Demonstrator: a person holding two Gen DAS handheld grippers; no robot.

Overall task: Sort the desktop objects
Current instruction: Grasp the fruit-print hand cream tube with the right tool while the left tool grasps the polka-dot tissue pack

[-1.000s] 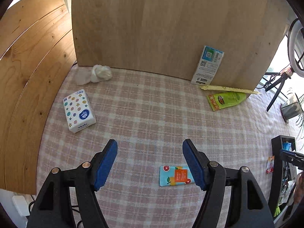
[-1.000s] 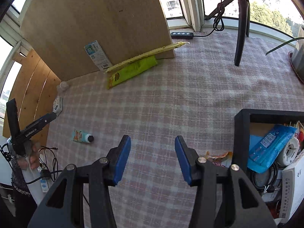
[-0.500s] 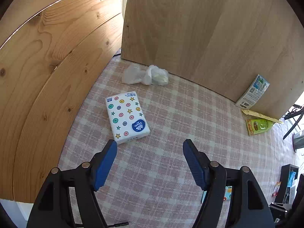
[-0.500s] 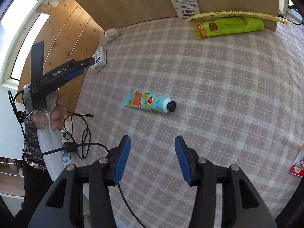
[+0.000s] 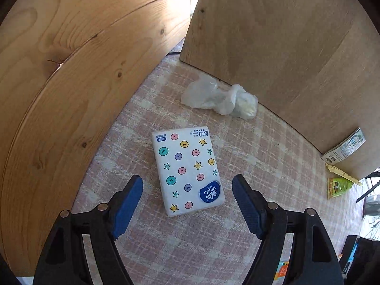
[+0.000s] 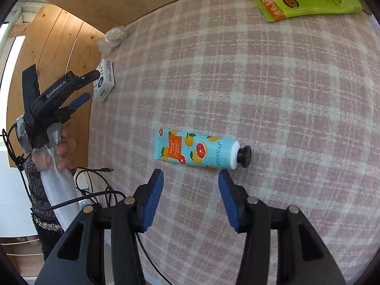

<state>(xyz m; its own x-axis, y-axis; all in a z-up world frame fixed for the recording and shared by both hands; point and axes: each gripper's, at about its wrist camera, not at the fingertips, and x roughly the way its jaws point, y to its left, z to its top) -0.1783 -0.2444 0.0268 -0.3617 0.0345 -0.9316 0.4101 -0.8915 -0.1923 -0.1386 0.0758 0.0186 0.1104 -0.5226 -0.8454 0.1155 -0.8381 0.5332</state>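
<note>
A white Vinda tissue pack (image 5: 187, 169) with coloured dots and stars lies flat on the pink plaid tablecloth. My left gripper (image 5: 187, 186) is open, its blue pads on either side of the pack's near end, just above it. The pack also shows in the right wrist view (image 6: 104, 80), with the left gripper (image 6: 89, 85) beside it. A blue hand cream tube (image 6: 197, 150) with citrus print and a black cap lies sideways. My right gripper (image 6: 191, 178) is open and empty, just short of the tube.
A crumpled clear plastic bag (image 5: 220, 97) lies by the upright plywood board (image 5: 285, 35). A green snack packet (image 6: 308, 3) and a white paper card (image 5: 344, 147) sit at the board's foot. A curved wooden panel (image 5: 71, 71) borders the left. Cables (image 6: 95, 190) hang off the table edge.
My left gripper has moved in over the tissue pack, which now lies between its pads. My right gripper has closed in on the hand cream tube. Both stay open.
</note>
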